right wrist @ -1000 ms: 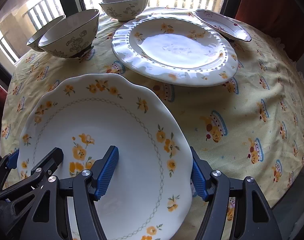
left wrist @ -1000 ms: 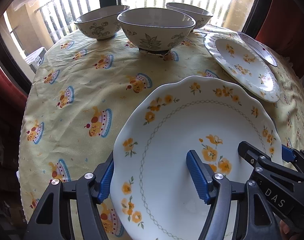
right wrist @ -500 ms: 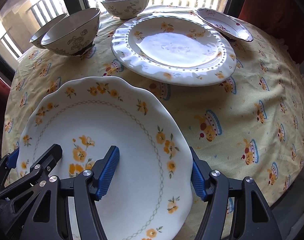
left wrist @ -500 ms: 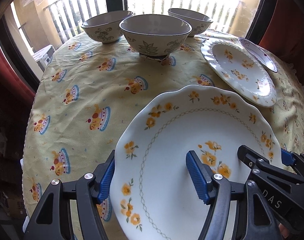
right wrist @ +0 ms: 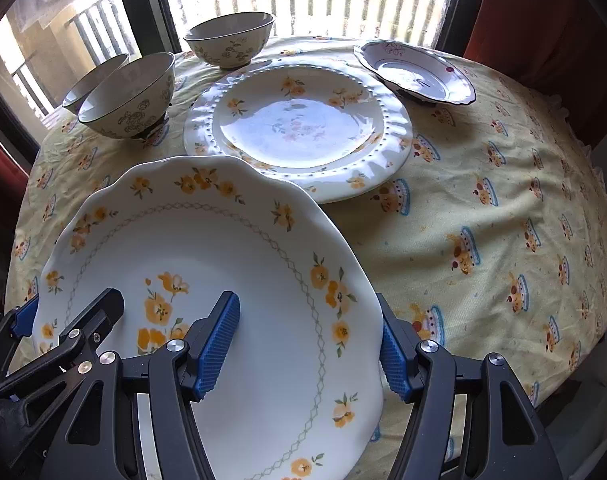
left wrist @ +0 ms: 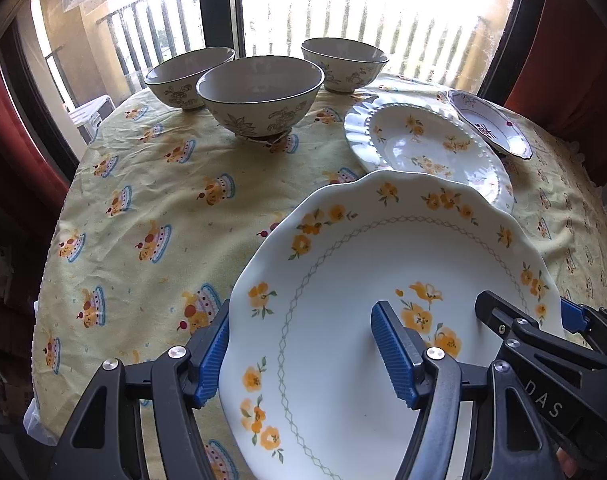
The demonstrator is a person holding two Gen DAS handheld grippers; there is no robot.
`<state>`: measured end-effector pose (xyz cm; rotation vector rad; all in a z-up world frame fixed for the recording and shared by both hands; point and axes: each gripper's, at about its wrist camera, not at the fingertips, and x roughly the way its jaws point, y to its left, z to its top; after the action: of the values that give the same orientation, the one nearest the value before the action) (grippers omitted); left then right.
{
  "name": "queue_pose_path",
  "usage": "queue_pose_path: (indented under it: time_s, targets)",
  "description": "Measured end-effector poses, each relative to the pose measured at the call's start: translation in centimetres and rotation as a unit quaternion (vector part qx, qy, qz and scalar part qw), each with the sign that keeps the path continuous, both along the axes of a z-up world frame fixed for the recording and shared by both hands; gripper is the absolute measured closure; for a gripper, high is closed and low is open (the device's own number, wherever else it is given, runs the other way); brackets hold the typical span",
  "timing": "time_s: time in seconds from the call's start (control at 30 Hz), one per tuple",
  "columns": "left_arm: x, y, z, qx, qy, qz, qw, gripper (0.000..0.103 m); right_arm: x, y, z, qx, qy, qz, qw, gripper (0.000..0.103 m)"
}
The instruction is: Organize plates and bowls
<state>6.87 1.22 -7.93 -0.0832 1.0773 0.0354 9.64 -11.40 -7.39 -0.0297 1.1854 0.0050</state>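
Both tools grip one plate | left tool (left wrist: pixel 303 356) and right tool (right wrist: pixel 309 342) each clamp a rim of the yellow-flowered plate (left wrist: pixel 387 280), held above the near worktop (left wrist: pixel 151 208) | risk: uneven lift tilts it onto the beaded plate (right wrist: pixel 299 128) just beyond.
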Motion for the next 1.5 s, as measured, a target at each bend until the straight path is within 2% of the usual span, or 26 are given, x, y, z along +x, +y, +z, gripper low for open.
queue_pose_path:
  time_s: [0.4,0.8,1.17,1.5]
  targets:
    - [1.0,-7.0,0.7,0.004,-0.016,-0.009,0.9998,0.035,1.1,-7.3,1.3,-0.001,-0.006,-0.009,1.000,0.035]
    - [3.2,-14.2,0.1,0.002,-0.016,-0.014,0.9998,0.035,2.8,-15.0,0.8,-0.002,-0.004,-0.014,1.000,0.035]
    - [4.6,-19.7,-1.7,-0.001,0.008,-0.014,0.9999,0.035,4.5,-20.9,-0.9,-0.004,0.014,-0.015,1.000,0.035]
    - [5.4,-20.6,-3.9,-0.001,0.049,0.003,0.9988,0.035,5.2,-22.6,-2.8,0.003,0.043,-0.007,0.999,0.038]
